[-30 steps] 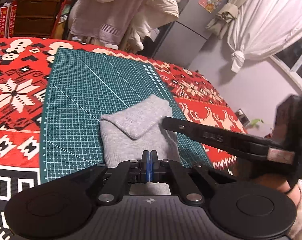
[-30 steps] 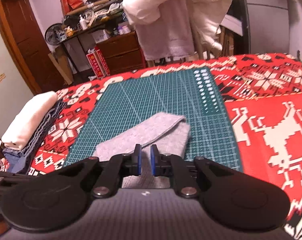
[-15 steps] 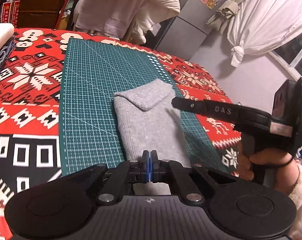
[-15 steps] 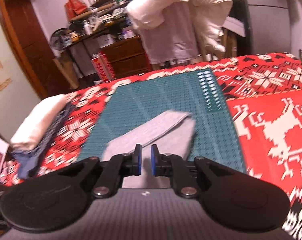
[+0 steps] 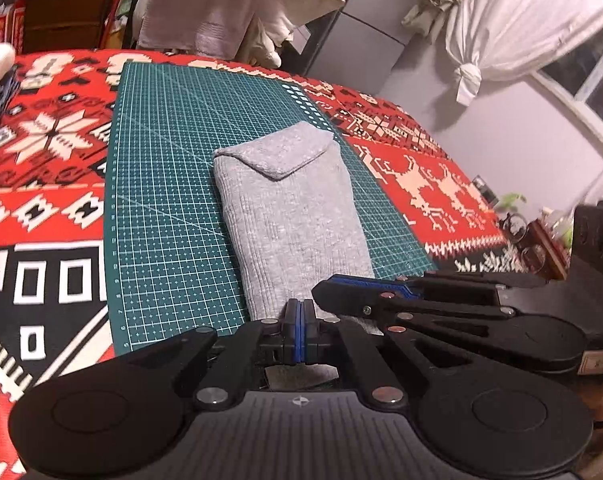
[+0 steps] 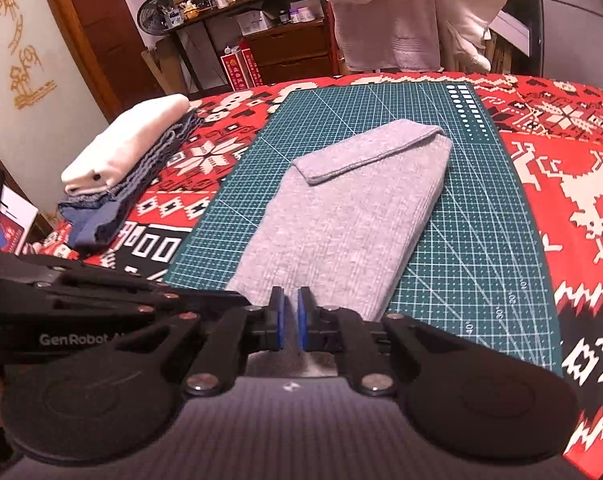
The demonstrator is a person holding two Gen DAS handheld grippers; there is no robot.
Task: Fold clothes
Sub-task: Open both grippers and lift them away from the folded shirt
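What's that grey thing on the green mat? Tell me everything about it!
The grey garment is soft ribbed knit cloth, folded into a long narrow bundle. A flap with a stitched edge lies folded over its far end. It lies flat on the green cutting mat, slanted across the grid. Its near end runs between the shut left tool and under the slightly open right tool; whether the left one pinches it is unclear.

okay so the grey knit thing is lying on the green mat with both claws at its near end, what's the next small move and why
Probably close the right claw on the near edge of the grey knit garment. Its jaws stand slightly apart there, while the left claw looks shut beside it, so both would hold the hem for the next fold.
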